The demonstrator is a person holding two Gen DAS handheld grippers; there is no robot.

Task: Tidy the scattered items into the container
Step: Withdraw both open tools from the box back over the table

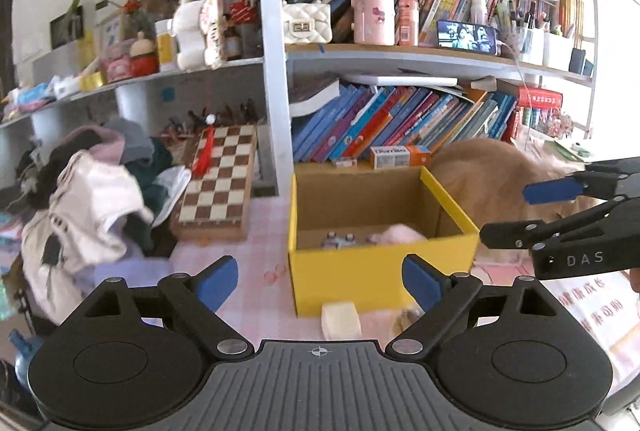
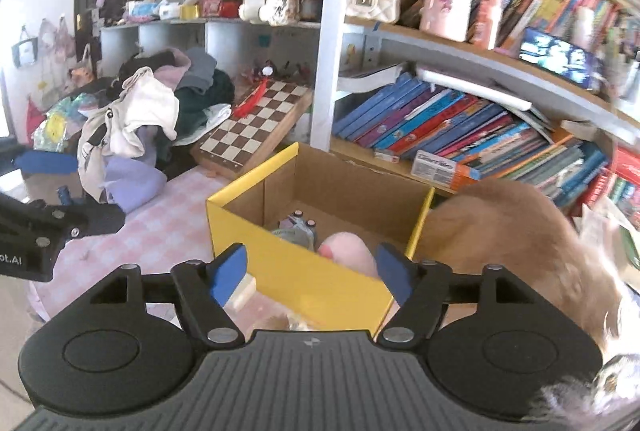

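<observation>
A yellow cardboard box (image 1: 360, 271) stands open on the pink checked cloth; it also shows in the right wrist view (image 2: 280, 251). Inside lie a pink soft item (image 1: 400, 235) (image 2: 348, 251) and a small grey toy (image 1: 340, 241) (image 2: 298, 227). A cream block (image 1: 341, 319) (image 2: 244, 291) lies on the cloth in front of the box. A small brownish item (image 1: 408, 317) lies beside it. My left gripper (image 1: 320, 281) is open and empty, just before the box. My right gripper (image 2: 310, 273) is open and empty at the box's near wall; it also shows at the right of the left wrist view (image 1: 516, 215).
A furry tan animal (image 1: 500, 183) (image 2: 520, 243) sits right of the box. A chessboard (image 1: 220, 179) (image 2: 256, 119) leans behind the box at left, next to a clothes pile (image 1: 92, 199) (image 2: 140, 119). Bookshelves (image 1: 400, 119) stand behind. A printed sheet (image 1: 592, 311) lies at right.
</observation>
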